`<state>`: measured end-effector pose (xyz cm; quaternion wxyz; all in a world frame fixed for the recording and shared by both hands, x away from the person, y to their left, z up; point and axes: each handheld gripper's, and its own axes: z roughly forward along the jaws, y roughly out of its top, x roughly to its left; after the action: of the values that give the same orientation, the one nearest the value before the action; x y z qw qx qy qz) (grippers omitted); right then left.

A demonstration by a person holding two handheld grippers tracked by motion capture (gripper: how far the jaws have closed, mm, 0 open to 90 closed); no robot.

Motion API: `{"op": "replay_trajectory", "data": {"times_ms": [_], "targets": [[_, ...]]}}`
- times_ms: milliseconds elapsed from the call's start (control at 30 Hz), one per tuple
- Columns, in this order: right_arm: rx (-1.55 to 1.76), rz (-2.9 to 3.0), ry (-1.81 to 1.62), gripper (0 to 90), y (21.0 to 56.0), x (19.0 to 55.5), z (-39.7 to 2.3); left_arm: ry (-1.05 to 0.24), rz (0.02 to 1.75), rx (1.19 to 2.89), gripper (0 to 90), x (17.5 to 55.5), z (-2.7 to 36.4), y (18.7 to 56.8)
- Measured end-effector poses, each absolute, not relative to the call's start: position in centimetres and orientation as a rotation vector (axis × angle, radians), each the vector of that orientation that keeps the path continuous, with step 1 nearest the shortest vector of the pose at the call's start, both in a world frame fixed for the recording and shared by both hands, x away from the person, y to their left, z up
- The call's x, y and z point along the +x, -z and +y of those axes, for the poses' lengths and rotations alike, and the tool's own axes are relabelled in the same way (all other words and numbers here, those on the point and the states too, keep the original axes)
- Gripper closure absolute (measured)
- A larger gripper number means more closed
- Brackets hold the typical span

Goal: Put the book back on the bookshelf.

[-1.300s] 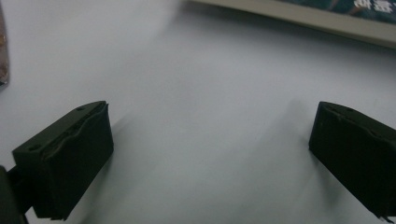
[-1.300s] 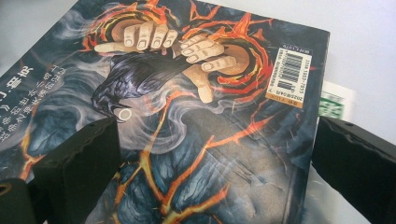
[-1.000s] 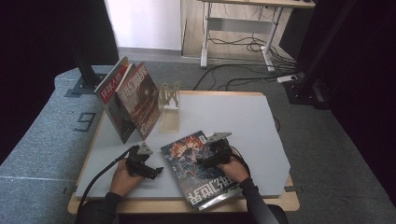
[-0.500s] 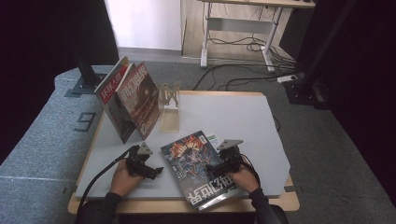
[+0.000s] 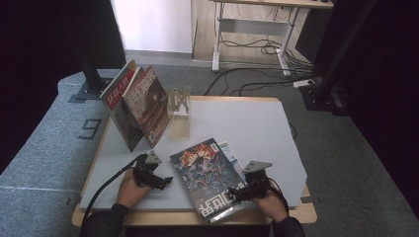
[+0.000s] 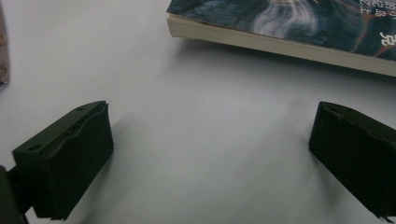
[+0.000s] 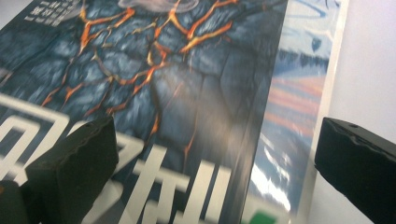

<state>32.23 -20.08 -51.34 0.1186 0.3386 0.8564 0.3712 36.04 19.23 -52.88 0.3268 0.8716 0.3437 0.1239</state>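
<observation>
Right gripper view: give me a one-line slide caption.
Open right gripper poised over the top magazine of a stack, a second magazine showing beneath on the white table.

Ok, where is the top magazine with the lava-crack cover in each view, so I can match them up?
High view: the top magazine lies flat at the table's near edge, between the two grippers.
Left gripper view: its page edge and cover run along the top, beyond the open jaws.
Right gripper view: its cover spreads across the left and centre, between the open jaws.
Shared landmark: the white table.
</observation>
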Motion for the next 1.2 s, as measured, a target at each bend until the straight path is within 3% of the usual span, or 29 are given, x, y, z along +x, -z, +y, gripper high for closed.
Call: {"op": "replay_trajectory", "data": {"times_ms": [667,1200], "targets": [[1.055,2.466,-1.051,0.0,52.0,28.5,-23.4,-0.324,0.902,2.283,0.0,36.0,19.2,52.9],[1.102,2.421,-1.036,0.0,52.1,29.9,-24.5,-0.324,0.901,2.284,0.0,36.0,19.2,52.9]]}}
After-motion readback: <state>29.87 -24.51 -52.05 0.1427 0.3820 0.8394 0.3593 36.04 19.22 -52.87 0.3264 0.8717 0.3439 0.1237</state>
